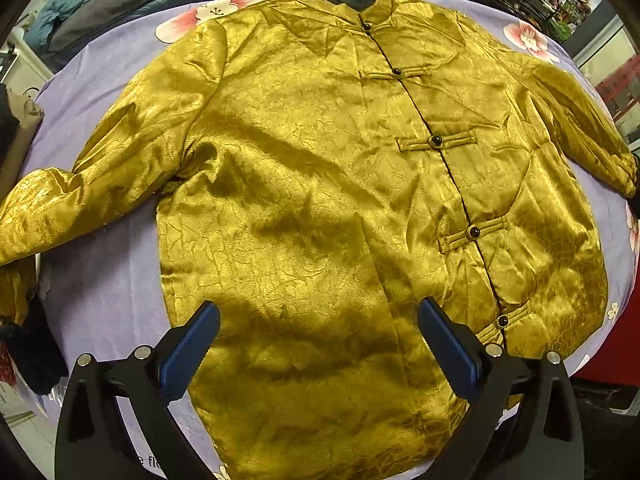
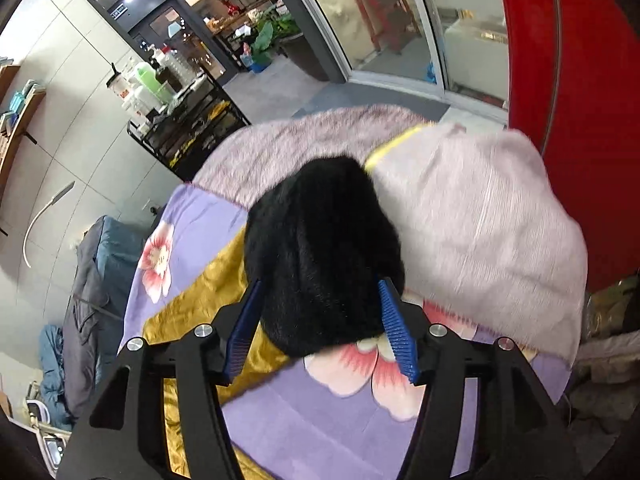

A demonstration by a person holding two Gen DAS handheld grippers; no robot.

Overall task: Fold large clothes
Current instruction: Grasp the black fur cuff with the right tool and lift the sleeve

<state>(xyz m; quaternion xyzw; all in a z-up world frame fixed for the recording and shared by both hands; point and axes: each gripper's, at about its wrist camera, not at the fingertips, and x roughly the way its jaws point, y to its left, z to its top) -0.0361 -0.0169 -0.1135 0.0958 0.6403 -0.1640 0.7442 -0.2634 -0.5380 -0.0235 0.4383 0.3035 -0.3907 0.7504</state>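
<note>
My left gripper (image 1: 318, 350) pointed straight down over the lower part of the gold jacket (image 1: 320, 184), and its two blue fingers (image 1: 188, 354) stood wide apart with nothing between them. They hung above the hem area and I could not tell whether they touched the cloth. The jacket lay spread face up on the lilac flowered sheet (image 1: 104, 292) that covered the bench, its collar at the far side and the row of knot buttons (image 1: 435, 141) running down to the right of the fingers. One sleeve reached out to the left edge of the sheet, the other to the right edge.

My right gripper (image 2: 320, 328) pointed down at a slant toward the far right corner of the bench. Its blue fingers (image 2: 245, 328) were apart, about half way open, and the black furry cuff (image 2: 320, 256) of the jacket sleeve (image 2: 200, 300) sat between them. The cuff filled almost all the gap; in this blurred picture I could not tell whether the pads pressed on it or only stood beside it. The gold sleeve ran from the cuff down to the left, under the left finger. Behind the cuff lay a pale pink cloth (image 2: 480, 232) with a yellow edge, on the sheet.
</note>
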